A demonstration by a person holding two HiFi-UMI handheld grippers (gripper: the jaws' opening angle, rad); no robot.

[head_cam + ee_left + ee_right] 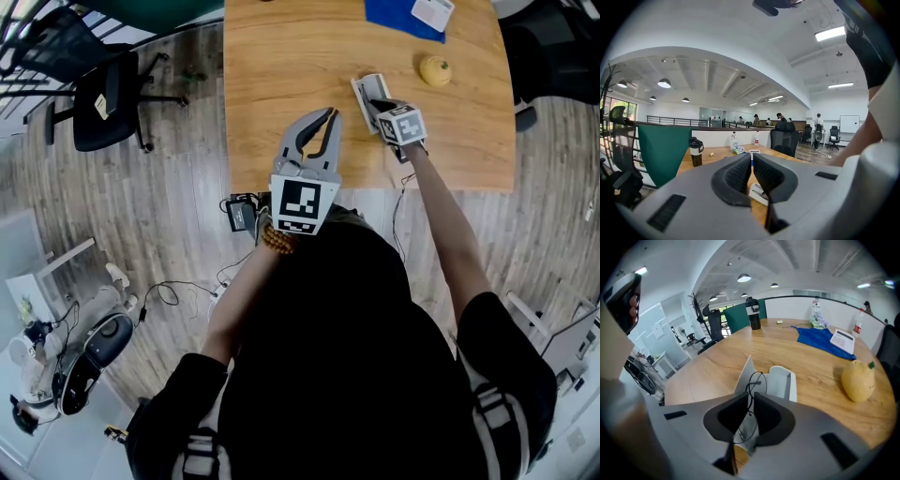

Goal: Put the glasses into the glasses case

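An open white glasses case (366, 91) (782, 383) lies on the wooden table (281, 75), lid raised on its left side. Thin wire-rimmed glasses (755, 379) stand between the pads of my right gripper (751, 401) (378, 105), which is shut on them and tilted down just over the case's near end. One lens reaches over the case; the other hangs below the pads. My left gripper (323, 122) (752, 161) hovers level at the table's near edge, left of the case, shut with nothing in it. Part of the case (758, 190) shows under its pads.
A yellow lemon (435, 70) (858, 379) lies right of the case. Farther back are a blue cloth (398, 17) (818, 341) with a white device (843, 339) on it and a black bottle (753, 313) (695, 152). An office chair (108, 98) stands on the floor at left.
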